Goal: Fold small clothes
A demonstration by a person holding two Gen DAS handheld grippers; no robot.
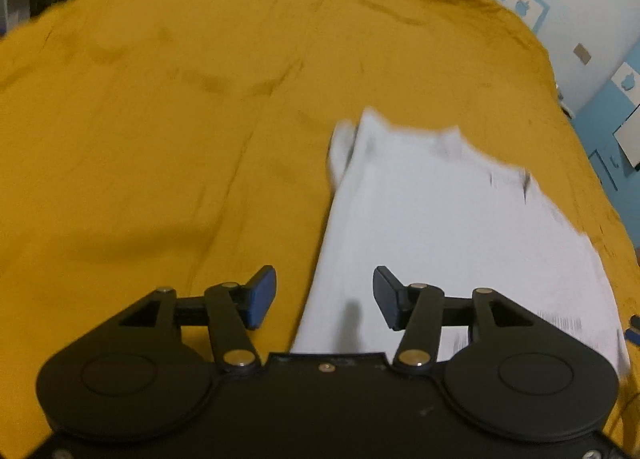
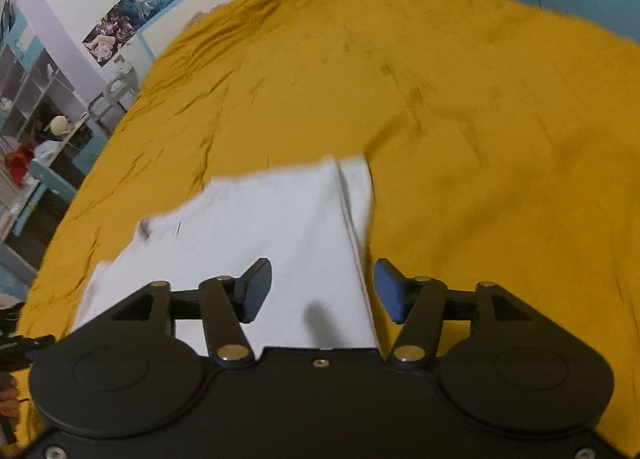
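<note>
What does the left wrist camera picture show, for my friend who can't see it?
A white garment lies flat on a mustard-yellow bedspread. The left gripper hangs above its near left edge, jaws open and holding nothing. The picture is blurry.

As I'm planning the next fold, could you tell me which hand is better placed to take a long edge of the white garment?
Neither clearly. The left gripper straddles the white garment's left edge; the right gripper straddles its right edge. Both jaws stand open and empty.
</note>
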